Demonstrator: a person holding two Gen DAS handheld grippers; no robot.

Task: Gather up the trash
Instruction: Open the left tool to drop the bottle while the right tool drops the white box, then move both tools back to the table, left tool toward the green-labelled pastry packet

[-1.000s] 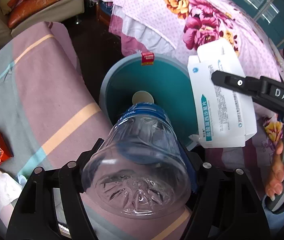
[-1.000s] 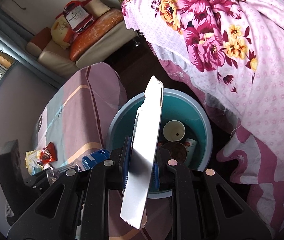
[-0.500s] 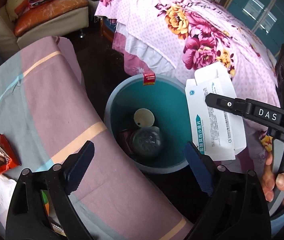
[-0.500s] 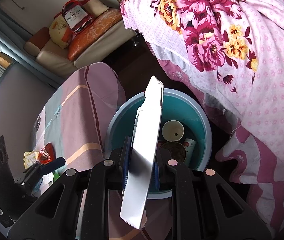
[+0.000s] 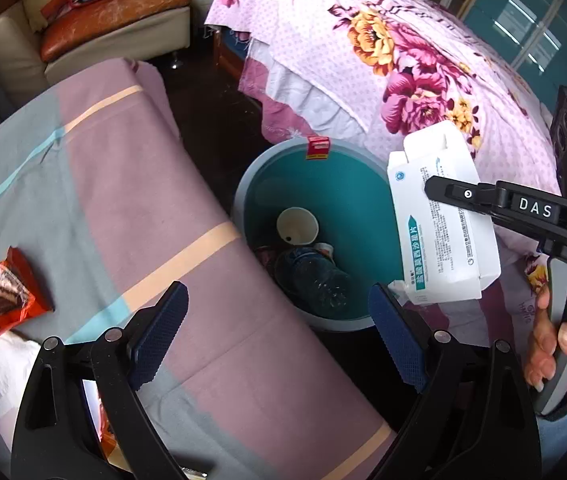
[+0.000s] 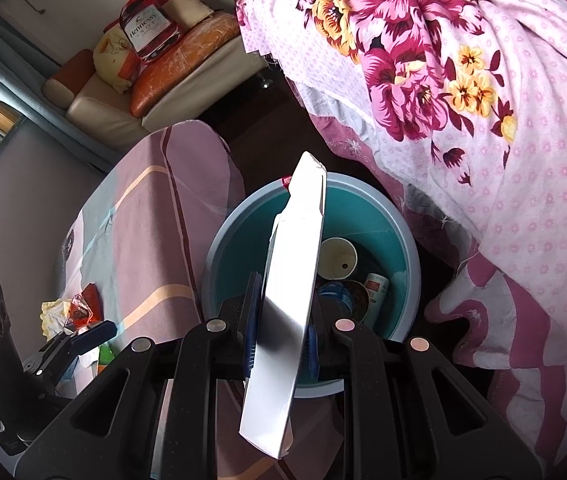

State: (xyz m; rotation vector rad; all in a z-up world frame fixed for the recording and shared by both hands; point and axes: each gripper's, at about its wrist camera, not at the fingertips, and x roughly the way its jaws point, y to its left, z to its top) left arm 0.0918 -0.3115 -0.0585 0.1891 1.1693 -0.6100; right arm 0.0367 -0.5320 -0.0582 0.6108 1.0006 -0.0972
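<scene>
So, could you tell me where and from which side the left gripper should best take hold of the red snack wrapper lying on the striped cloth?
The red snack wrapper lies flat on the striped cloth, slightly puffed and crinkled. I would bring the open left gripper down from above and pinch across its narrower width near the raised middle, since the flat edges hug the cloth and offer little to grab. White paper lies close beside it, so keep clear of that side.

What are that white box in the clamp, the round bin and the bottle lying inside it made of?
The white box looks like thin printed cardboard: flat folded flaps, a crisp edge, a slight sheen. The bin seems moulded plastic, smooth and matte, teal inside with a paler rim. The bottle appears to be clear thin plastic, see-through with ribbed walls.
</scene>
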